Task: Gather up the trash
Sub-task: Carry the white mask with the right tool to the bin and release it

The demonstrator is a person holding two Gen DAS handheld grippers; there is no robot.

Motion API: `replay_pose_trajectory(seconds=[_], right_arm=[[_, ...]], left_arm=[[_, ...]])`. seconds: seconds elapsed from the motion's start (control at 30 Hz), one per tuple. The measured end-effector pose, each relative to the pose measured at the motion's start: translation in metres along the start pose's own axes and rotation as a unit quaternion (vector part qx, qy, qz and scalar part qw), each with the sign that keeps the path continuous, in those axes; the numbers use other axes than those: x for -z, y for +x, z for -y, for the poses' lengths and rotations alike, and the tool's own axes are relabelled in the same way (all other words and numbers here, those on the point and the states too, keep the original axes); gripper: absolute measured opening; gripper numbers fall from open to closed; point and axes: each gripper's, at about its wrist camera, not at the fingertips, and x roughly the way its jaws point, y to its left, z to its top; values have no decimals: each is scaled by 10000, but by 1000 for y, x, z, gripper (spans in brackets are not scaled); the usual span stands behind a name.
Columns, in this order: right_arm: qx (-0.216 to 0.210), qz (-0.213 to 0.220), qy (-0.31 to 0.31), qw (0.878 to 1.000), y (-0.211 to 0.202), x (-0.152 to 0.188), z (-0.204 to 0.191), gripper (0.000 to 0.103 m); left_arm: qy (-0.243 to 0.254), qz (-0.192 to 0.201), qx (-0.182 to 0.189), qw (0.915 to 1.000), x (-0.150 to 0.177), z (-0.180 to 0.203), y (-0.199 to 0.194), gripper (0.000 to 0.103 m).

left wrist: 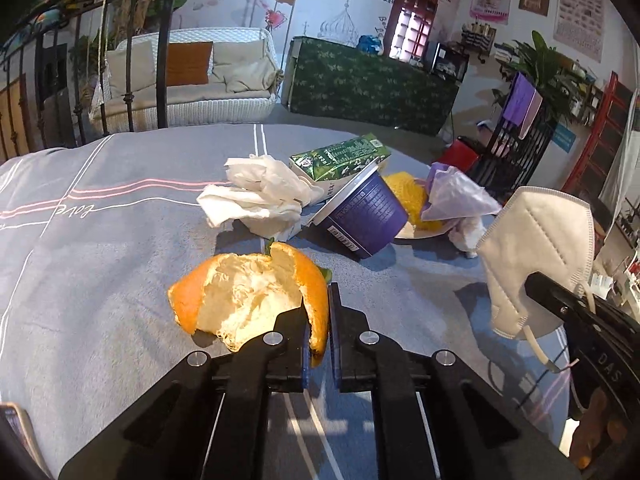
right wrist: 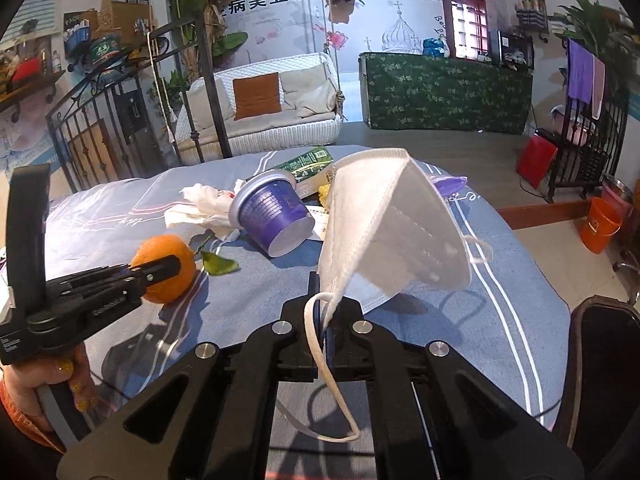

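My left gripper [left wrist: 319, 312] is shut on an orange peel [left wrist: 244, 296], held just above the grey-blue bedspread [left wrist: 100, 240]; in the right wrist view the peel [right wrist: 166, 266] shows at the left in that gripper [right wrist: 168, 266]. My right gripper [right wrist: 324, 304] is shut on the edge of a white face mask [right wrist: 396, 228], lifted off the bed; the mask [left wrist: 536, 252] also shows at the right in the left wrist view. On the bed lie crumpled tissues [left wrist: 256, 196], a purple cup [left wrist: 360, 216] on its side, a green carton [left wrist: 340, 158], a yellow scrap [left wrist: 408, 196] and a lilac wrapper [left wrist: 456, 196].
An iron bed frame [right wrist: 120, 120] stands at the far left. Beyond the bed are a white wicker swing sofa [right wrist: 264, 104] and a green-covered counter [right wrist: 444, 92]. An orange bucket [right wrist: 600, 224] and a steel bin [right wrist: 618, 196] stand on the floor at the right.
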Motion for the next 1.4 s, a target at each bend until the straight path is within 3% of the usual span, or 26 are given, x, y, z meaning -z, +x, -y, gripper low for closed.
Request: replay_pose_trajectory(seconds=[0.4,0.8,1.07,1.4], right_arm=[[-193,90,15,9998,-46,22,0,3],[-52,311,225,9993,-88,40,22,3],[488,511,502,9962,-125,52,65,3],[1743,605,1106,9766,-161,73,163,3]], left_arm=[[-197,292,193,9992,25,5,-44,7],[-114,509,558,9971,35,32,-70,7],[147,623,1136,9915,32,77,-74,7],[713,825,1746,9786,21,145,-74,7]])
